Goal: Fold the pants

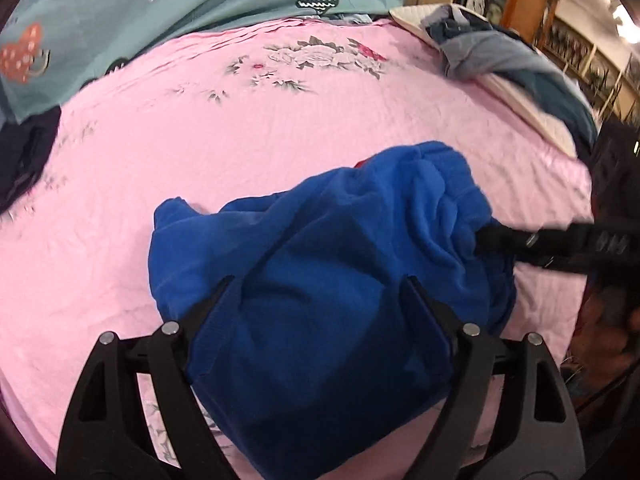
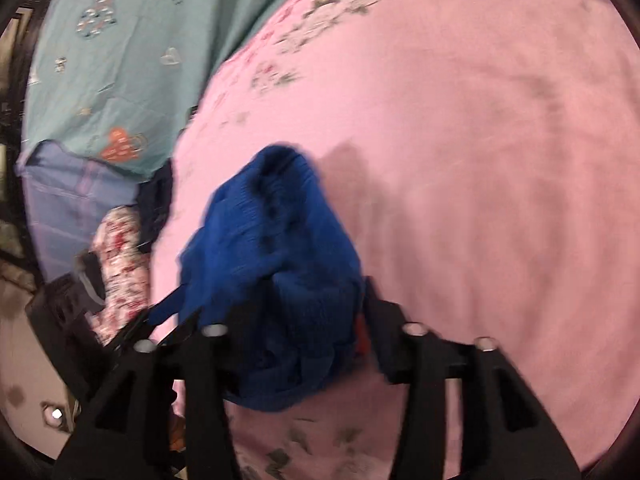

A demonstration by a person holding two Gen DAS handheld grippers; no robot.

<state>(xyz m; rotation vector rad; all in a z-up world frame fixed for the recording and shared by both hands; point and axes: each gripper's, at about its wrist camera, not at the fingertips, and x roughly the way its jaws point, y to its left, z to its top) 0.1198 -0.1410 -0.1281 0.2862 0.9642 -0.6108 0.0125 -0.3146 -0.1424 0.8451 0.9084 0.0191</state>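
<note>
Blue fleece pants [image 1: 320,264] lie bunched on the pink floral bedsheet [image 1: 240,120]. My left gripper [image 1: 318,284] is open, its fingers spread over the near part of the pants. My right gripper [image 1: 486,240] reaches in from the right, and its tips are buried in the far right of the bundle. In the right wrist view the pants [image 2: 276,280] fill the gap between the right gripper's [image 2: 280,304] fingers and look lifted off the pink sheet [image 2: 480,160]. This view is blurred by motion.
A teal patterned cover [image 1: 160,8] lies at the back of the bed. A pile of blue and grey clothes [image 1: 500,56] sits at the back right. Dark clothing [image 1: 24,160] lies at the left edge. A floral cloth [image 2: 120,264] lies beside the bed.
</note>
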